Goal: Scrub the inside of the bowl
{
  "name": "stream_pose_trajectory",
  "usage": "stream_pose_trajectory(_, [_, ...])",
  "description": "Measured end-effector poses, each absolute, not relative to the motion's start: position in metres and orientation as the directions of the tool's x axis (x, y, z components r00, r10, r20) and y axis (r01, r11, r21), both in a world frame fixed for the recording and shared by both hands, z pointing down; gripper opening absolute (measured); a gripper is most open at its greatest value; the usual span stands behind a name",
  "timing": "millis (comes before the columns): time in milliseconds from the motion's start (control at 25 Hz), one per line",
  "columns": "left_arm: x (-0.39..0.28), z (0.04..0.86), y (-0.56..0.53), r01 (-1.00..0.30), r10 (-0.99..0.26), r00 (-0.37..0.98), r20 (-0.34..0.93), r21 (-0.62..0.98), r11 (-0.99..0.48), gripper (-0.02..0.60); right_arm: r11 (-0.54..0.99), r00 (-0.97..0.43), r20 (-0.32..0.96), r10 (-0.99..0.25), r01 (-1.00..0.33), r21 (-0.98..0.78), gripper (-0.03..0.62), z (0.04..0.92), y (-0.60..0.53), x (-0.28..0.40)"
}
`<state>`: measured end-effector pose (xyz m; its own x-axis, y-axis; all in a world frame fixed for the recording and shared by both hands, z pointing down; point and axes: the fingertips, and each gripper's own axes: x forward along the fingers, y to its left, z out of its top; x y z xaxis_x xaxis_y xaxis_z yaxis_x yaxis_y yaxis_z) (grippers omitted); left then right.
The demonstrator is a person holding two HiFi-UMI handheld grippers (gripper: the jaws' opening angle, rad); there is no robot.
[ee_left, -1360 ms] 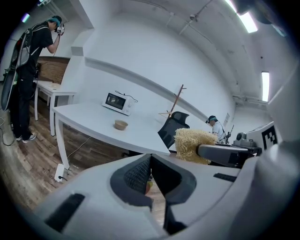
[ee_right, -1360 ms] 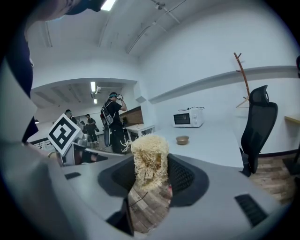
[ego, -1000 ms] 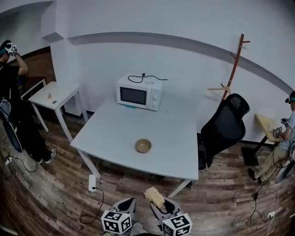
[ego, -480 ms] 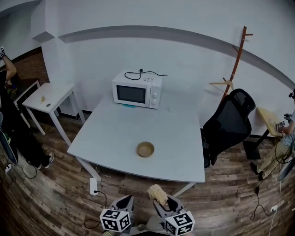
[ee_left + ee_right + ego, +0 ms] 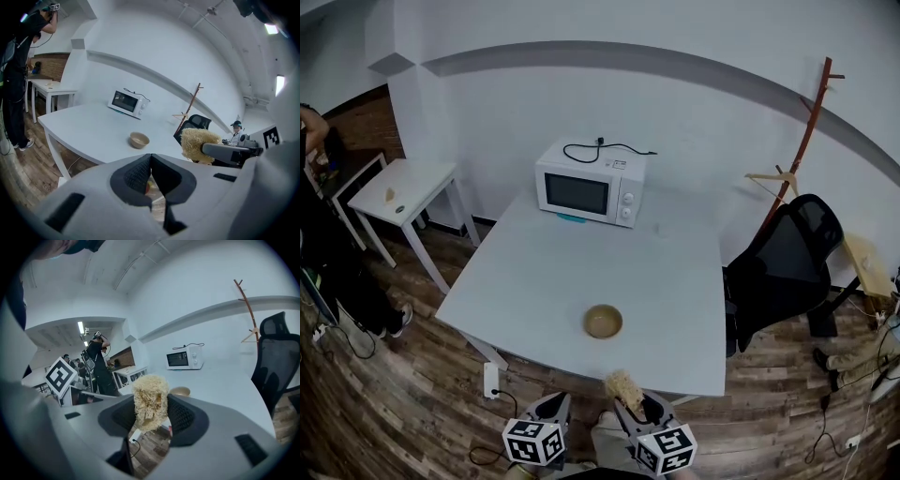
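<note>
Scrubbing is yet to start: the right gripper [image 5: 630, 410] clamps a sponge [image 5: 623, 385], the left gripper [image 5: 151, 174] is closed and empty, and the bowl [image 5: 603, 321] sits untouched on the table [image 5: 534, 281], well ahead of both pairs of fingers [image 5: 183, 417].

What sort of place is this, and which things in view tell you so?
Probably an office or lab workroom rather than a home kitchen: a plain white table carrying only a microwave and a bowl, a black office chair, and a wooden coat stand against bare walls.
</note>
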<state>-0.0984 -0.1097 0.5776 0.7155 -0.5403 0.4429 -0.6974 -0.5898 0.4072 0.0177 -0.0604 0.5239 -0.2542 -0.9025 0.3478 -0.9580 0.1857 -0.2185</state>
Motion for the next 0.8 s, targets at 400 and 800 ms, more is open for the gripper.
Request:
stream_pose_trajectory(400, [-0.059,0.58,-0.188,-0.732,-0.57,0.681,0.46,0.4,-0.551,0.018,0.25,-0.3,0.355,-0.886,-0.951,-0.18,0.184,0.526,-0.145,0.066])
stream_pose_trajectory(800, [-0.028,0.596,-0.254,-0.772,-0.599,0.635,0.488,0.369,-0.518,0.018,0.383,-0.405,0.362,-0.84,-0.914,-0.133,0.184,0.53,-0.223,0.084])
